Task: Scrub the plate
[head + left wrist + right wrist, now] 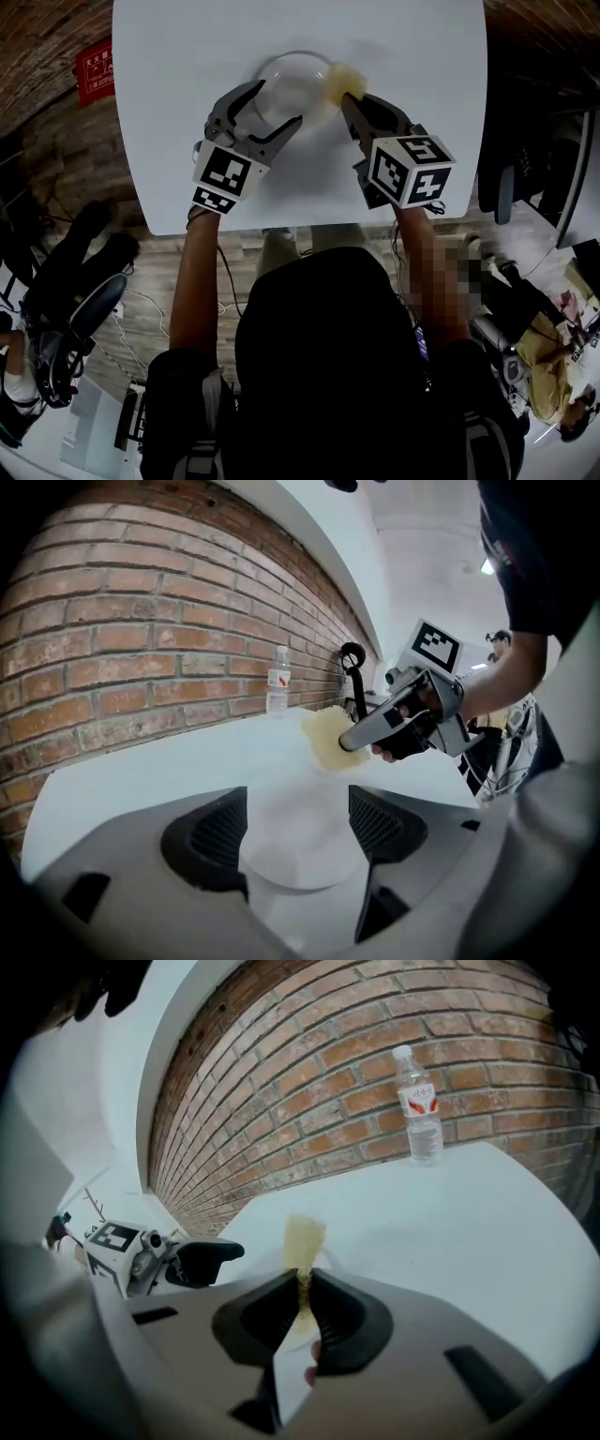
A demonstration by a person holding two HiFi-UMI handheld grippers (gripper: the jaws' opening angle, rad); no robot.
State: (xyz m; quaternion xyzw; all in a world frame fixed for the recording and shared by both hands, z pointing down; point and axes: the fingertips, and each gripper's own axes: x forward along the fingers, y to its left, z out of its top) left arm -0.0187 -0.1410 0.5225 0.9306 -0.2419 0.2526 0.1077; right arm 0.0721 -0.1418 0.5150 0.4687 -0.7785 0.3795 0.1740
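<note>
Reaching for the plate (pixel 295 80)
It sits by the table's (pixel 169 141) far edge; looks slippery, breakable, best held at its rim; left gripper (pixel 278 101) gapes around its near side; right gripper (pixel 349 99) pinches a sponge (pixel 342 82).

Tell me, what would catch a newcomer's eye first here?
The two handheld grippers over the white table stand out: the right gripper pinches a yellow sponge at the plate's right rim, while the left gripper holds its fingers open around the plate. A water bottle stands by the brick wall.
</note>
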